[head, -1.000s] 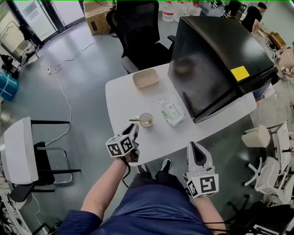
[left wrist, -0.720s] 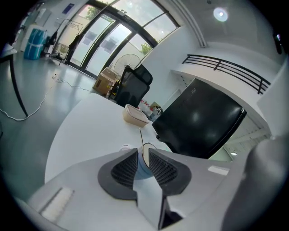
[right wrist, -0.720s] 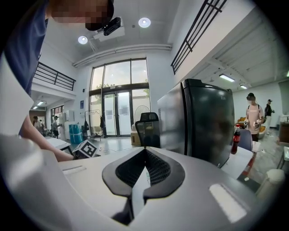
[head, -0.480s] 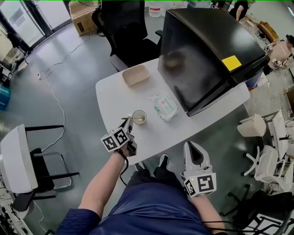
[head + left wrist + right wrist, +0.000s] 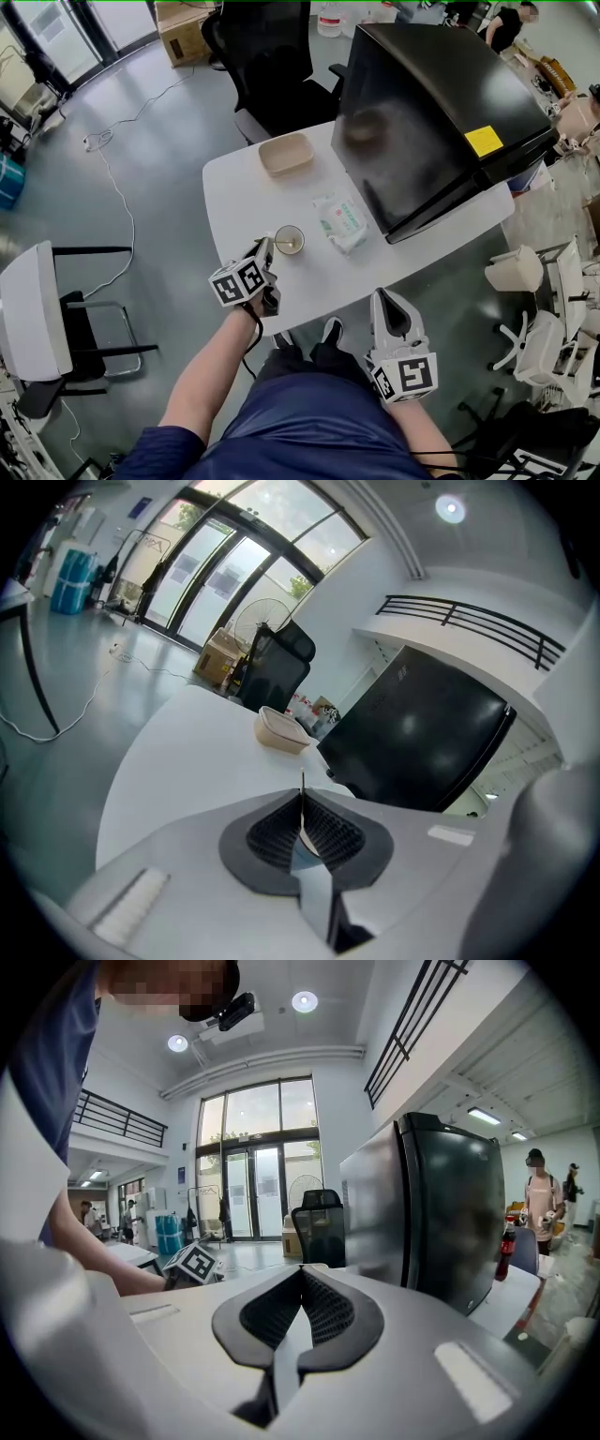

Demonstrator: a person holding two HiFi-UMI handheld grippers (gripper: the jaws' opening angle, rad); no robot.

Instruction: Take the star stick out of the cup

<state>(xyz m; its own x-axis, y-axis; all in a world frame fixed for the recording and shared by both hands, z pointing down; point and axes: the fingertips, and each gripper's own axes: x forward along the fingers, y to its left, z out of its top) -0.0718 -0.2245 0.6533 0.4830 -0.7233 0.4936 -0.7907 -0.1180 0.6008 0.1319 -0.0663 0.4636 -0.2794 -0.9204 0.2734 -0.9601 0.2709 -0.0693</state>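
A small beige cup (image 5: 290, 240) stands on the white table (image 5: 234, 192) near its front edge. The thin star stick (image 5: 302, 789) rises between the pads of my left gripper (image 5: 302, 803), which is shut on it. In the head view my left gripper (image 5: 267, 247) is at the cup's left rim, and the stick's gold end (image 5: 292, 249) still lies inside the cup. The cup itself is hidden below the jaws in the left gripper view. My right gripper (image 5: 392, 307) hangs shut and empty off the table's front edge, also seen as the right gripper (image 5: 302, 1274).
A beige tray (image 5: 286, 153) sits at the table's far side and a packet of wipes (image 5: 339, 220) lies right of the cup. A large black box (image 5: 431, 103) covers the table's right half. A black office chair (image 5: 267, 56) stands behind, a white chair (image 5: 33, 309) at left.
My left gripper has moved forward to the cup's left rim and shut on the stick's end. The right gripper has stayed low in front of the table.
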